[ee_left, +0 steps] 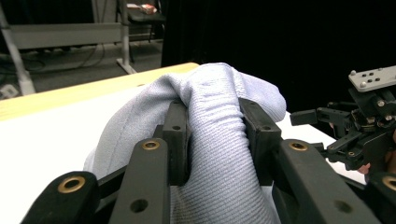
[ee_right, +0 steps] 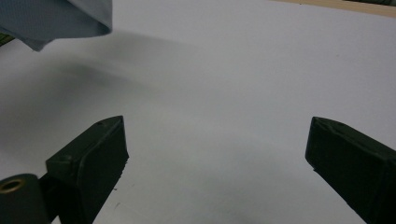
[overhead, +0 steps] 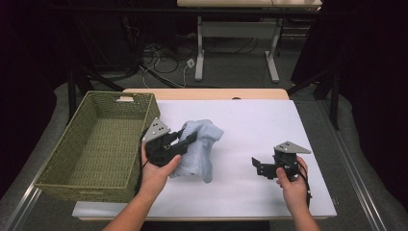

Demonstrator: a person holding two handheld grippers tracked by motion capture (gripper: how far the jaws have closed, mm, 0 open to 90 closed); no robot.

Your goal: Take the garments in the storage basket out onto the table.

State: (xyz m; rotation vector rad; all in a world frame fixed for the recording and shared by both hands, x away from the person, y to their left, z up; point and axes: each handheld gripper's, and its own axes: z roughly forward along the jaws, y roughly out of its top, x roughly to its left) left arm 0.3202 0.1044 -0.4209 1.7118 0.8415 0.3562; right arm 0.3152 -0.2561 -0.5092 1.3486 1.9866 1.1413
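Note:
A pale blue-grey cloth (overhead: 199, 149) is bunched up near the middle of the white tabletop (overhead: 260, 120), partly lifted and draping down. My left gripper (overhead: 188, 137) is shut on it; in the left gripper view the cloth (ee_left: 219, 140) bulges between the two black jaws and spills over their tips. My right gripper (overhead: 256, 163) rests low at the right of the table, held by a hand, its jaws wide apart with nothing between them. In the right gripper view, bare white surface lies between the jaws of that gripper (ee_right: 217, 140), and a corner of the cloth (ee_right: 70, 18) hangs at the top left.
A green woven basket (overhead: 98, 144) with nothing in it stands at the left edge of the table, right beside my left hand. Beyond the far wooden edge (overhead: 207, 92) are desk legs (overhead: 199, 48) and floor cables (overhead: 159, 60). Dark curtains close both sides.

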